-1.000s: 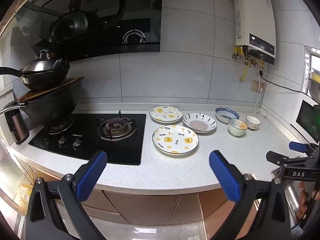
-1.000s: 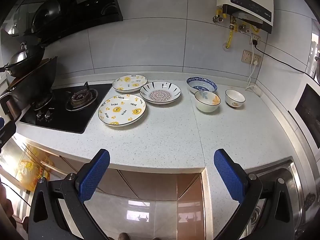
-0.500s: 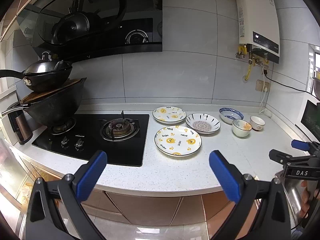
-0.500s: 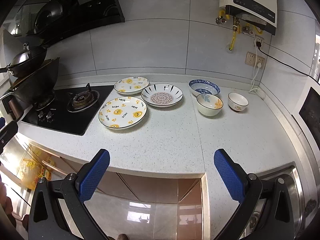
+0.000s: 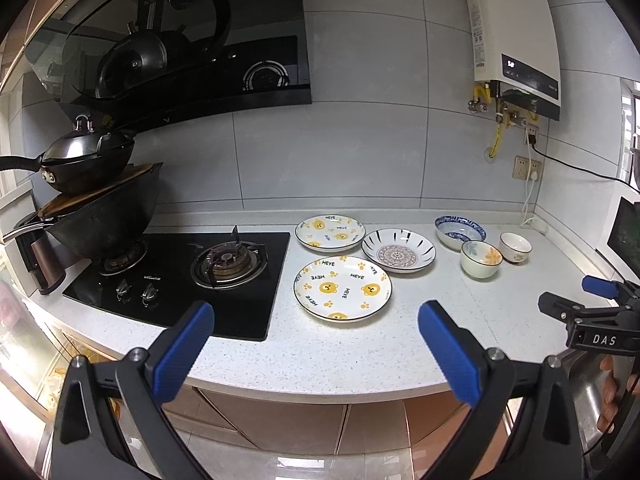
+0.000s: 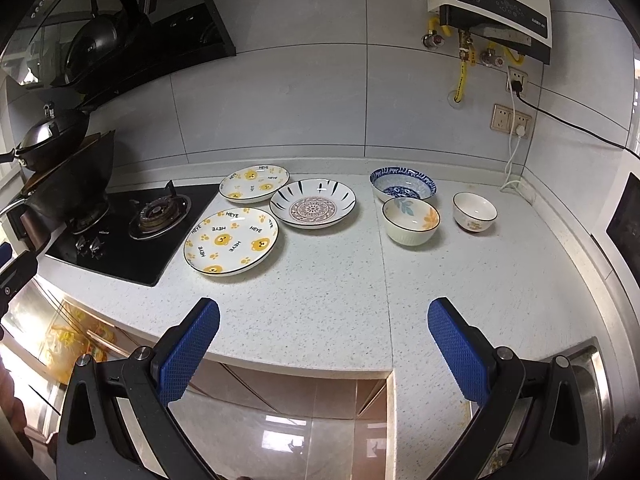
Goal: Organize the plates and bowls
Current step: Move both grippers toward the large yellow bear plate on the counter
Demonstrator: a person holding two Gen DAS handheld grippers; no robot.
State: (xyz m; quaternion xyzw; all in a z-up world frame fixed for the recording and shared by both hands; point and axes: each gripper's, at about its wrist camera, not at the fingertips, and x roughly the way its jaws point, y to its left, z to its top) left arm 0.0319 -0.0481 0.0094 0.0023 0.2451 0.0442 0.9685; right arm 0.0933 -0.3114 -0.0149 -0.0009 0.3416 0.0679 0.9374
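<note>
Three plates lie on the white counter: a large bear-print plate (image 5: pixel 342 289) (image 6: pixel 231 241), a smaller bear-print plate (image 5: pixel 330 232) (image 6: pixel 254 183) behind it, and a black-striped plate (image 5: pixel 398 250) (image 6: pixel 312 203). To their right stand a blue-patterned bowl (image 5: pixel 460 232) (image 6: pixel 402 184), a flower-print bowl (image 5: pixel 481 259) (image 6: pixel 411 221) and a small white bowl (image 5: pixel 515 247) (image 6: pixel 475 212). My left gripper (image 5: pixel 316 344) is open and empty, at the counter's front edge. My right gripper (image 6: pixel 324 344) is open and empty, also at the front edge; it also shows in the left wrist view (image 5: pixel 576 300).
A black gas hob (image 5: pixel 188 276) (image 6: pixel 132 228) lies left of the plates, with stacked woks (image 5: pixel 92 204) on its far burner. A steel sink (image 6: pixel 592 400) is at the right. A water heater (image 5: pixel 516 36) and sockets with cables (image 6: pixel 512 120) are on the wall.
Both grippers have moved a little closer to the counter, so the dishes look larger. Nothing on the counter has moved; both stay open.
</note>
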